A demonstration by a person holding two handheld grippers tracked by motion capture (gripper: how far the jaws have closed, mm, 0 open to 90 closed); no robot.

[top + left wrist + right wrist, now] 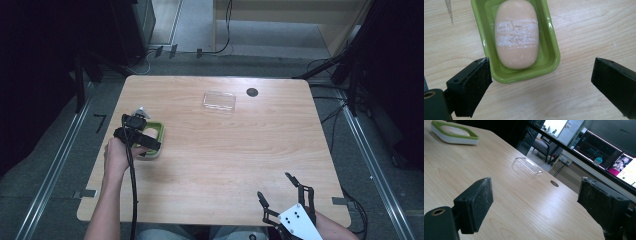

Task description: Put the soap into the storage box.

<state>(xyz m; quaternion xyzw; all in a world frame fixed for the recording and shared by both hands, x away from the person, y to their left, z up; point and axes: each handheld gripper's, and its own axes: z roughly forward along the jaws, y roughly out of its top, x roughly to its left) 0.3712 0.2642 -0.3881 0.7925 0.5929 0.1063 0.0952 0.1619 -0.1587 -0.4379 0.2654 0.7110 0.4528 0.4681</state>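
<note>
A green soap dish point(551, 53) holds a peach bar of soap point(517, 33) with white scuffs on top. My left gripper point(541, 82) hangs open just above the dish's near end, its jaws spread wider than the dish. In the high view this gripper point(144, 136) covers most of the dish point(158, 131) at the table's left. A clear plastic lid point(219, 101) lies at the back middle. My right gripper point(275, 185) is open and empty at the front right corner, looking across the table at the lid point(526, 166) and the dish point(454, 135).
A small dark round hole point(252, 92) sits in the wooden tabletop point(240, 155) right of the lid. Cables trail on the floor behind the table. Monitors point(609, 155) and a chair stand beyond the far edge in the right gripper view.
</note>
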